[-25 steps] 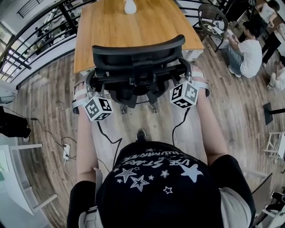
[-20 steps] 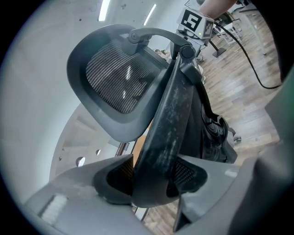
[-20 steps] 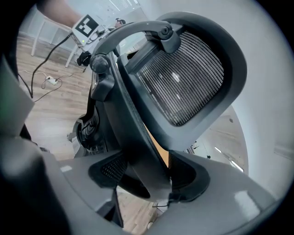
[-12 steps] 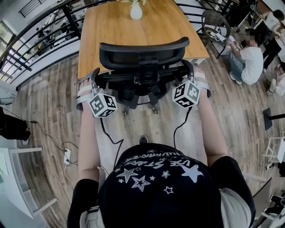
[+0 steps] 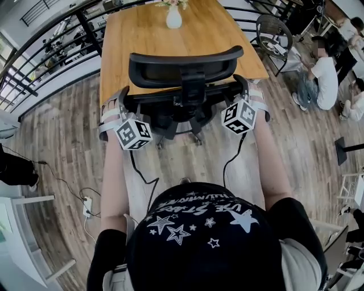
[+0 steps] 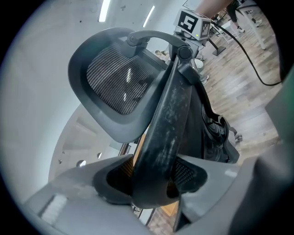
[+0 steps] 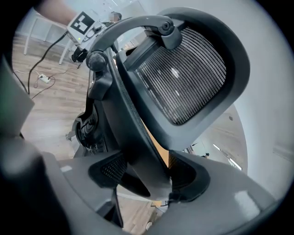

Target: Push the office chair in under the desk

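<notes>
Jaws of the left gripper (image 6: 154, 176) are clamped on a black curved frame bar (image 6: 167, 124) at the back of the black mesh-back office chair (image 5: 182, 85), with the pads pressing it from both sides. The right gripper (image 7: 144, 176) has the same grip, closed on the matching frame bar (image 7: 133, 137) on the chair's other side. Neither grip shows a gap.

In the head view the two grippers sit level with each other, one at each side of the backrest, so neither hand is nearer. The chair is right in front of the person, and its padded headrest (image 5: 185, 65) overlaps the near short edge of the light wooden rectangular desk (image 5: 153, 40). The castors (image 5: 196, 139) are on the grey-brown plank floor (image 5: 62, 148), on the person's side of that edge. The backrest hides the seat, so I can't tell how far under it is.

Key relation: the desk lies straight ahead of the jaws, beyond the chair, and its long axis runs away from the person. The chair is roughly centred on that short end. My read is that the push goes straight forward with equal load on both hands, since uneven force would swivel the chair. A white vase (image 5: 174, 17) stands at the far end, well apart.
</notes>
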The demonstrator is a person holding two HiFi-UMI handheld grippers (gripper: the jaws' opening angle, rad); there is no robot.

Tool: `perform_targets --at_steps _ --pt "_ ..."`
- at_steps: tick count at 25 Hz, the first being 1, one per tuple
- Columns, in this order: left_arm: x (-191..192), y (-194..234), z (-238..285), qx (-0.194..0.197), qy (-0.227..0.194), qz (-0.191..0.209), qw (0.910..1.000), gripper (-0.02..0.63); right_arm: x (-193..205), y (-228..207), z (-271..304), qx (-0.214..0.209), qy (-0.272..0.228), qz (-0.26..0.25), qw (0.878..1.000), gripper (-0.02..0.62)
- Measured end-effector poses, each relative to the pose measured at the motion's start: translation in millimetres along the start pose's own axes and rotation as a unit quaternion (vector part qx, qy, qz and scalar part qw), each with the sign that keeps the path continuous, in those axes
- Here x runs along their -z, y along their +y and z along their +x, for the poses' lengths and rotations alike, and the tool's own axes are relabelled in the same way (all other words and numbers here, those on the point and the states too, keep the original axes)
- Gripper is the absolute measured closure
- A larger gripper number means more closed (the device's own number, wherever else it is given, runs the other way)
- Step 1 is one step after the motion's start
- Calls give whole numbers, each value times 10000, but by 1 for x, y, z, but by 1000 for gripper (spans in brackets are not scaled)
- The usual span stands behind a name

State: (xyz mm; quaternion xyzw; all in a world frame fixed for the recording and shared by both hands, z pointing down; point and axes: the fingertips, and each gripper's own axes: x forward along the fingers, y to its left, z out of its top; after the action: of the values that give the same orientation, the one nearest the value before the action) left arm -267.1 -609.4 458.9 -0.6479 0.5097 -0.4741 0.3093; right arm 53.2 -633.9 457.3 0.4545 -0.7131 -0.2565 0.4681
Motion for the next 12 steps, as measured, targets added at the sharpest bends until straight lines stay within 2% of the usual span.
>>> perform_targets --at_steps 12 --pt "7 23 38 -39 -45 8 10000 360 -18 -21 40 74 154 -28 9998 313"
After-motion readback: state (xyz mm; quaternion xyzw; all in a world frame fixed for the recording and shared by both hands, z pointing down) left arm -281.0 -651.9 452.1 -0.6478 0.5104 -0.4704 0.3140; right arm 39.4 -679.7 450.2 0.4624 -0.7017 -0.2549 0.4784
